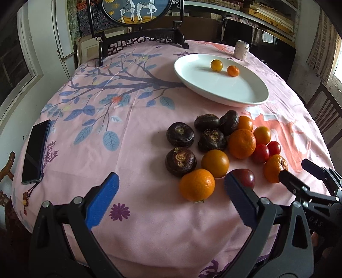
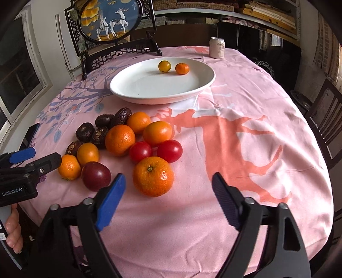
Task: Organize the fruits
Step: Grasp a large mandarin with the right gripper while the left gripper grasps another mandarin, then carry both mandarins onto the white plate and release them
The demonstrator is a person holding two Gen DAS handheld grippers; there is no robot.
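A pile of fruit lies on the pink tablecloth: several oranges (image 1: 241,143) (image 2: 120,140), several dark water chestnuts (image 1: 180,134) (image 2: 85,132), two red tomatoes (image 2: 170,150) and a dark red plum (image 2: 96,175) (image 1: 245,177). A white oval plate (image 1: 245,94) (image 2: 132,85) behind the pile holds two small oranges (image 1: 216,65) (image 2: 182,68). My left gripper (image 1: 171,188) is open and empty, just before the nearest orange (image 1: 197,185). My right gripper (image 2: 168,184) is open and empty, with a large orange (image 2: 152,176) between its fingertips' line; it also shows in the left wrist view (image 1: 297,171).
A dark phone (image 1: 36,151) lies at the table's left edge. A drink can (image 1: 241,50) (image 2: 217,48) stands at the far side. A framed deer screen on a dark stand (image 1: 136,12) (image 2: 109,21) is at the back. Wooden chairs (image 2: 327,111) stand to the right.
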